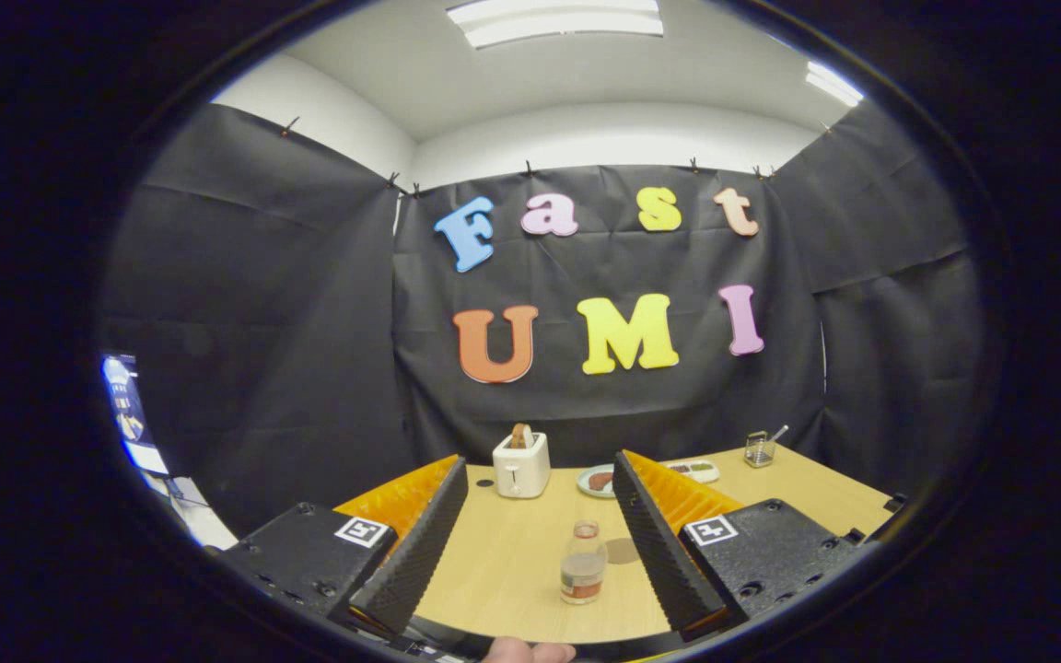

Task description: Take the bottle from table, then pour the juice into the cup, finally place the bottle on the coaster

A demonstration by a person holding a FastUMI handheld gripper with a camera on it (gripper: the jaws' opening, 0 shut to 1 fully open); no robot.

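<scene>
On the table (512,552), the bottle (583,562) stands between the spread gripper (540,543), coaster (622,551) half hidden

No text is readable here. The label on the bottle (583,564) is too small, and the gripper (540,465), fingers wide apart, carries only patterned square markers (365,531).

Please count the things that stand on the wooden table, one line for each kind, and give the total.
Bottle, between the fingers of the open claw: 1
Coaster: 1
Toaster: 1
Round plate: 1
Oblong tray: 1
Glass cup with a stick in it: 1
Total: 6
</scene>
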